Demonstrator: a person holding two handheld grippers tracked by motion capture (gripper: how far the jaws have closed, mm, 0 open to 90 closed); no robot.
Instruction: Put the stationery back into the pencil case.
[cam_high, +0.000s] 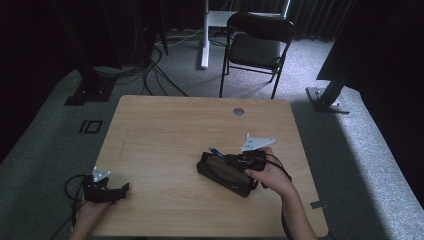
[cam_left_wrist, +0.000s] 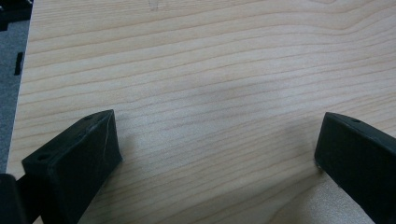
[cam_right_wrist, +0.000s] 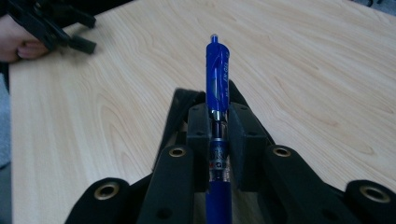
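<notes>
Right gripper (cam_right_wrist: 218, 140) clamps a blue pen (cam_right_wrist: 217, 84) mid-barrel above the black case (cam_high: 225, 175); light, stiff, probably slippery. Left gripper (cam_left_wrist: 210, 154) gapes empty.

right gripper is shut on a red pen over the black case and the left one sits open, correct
Not quite: the pen is blue, as the right gripper view shows. The rest stands: the right gripper is shut on it over the black case, and the left gripper is open.

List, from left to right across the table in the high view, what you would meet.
Left gripper → black case → blue pen → right gripper → the person's right hand.
</notes>
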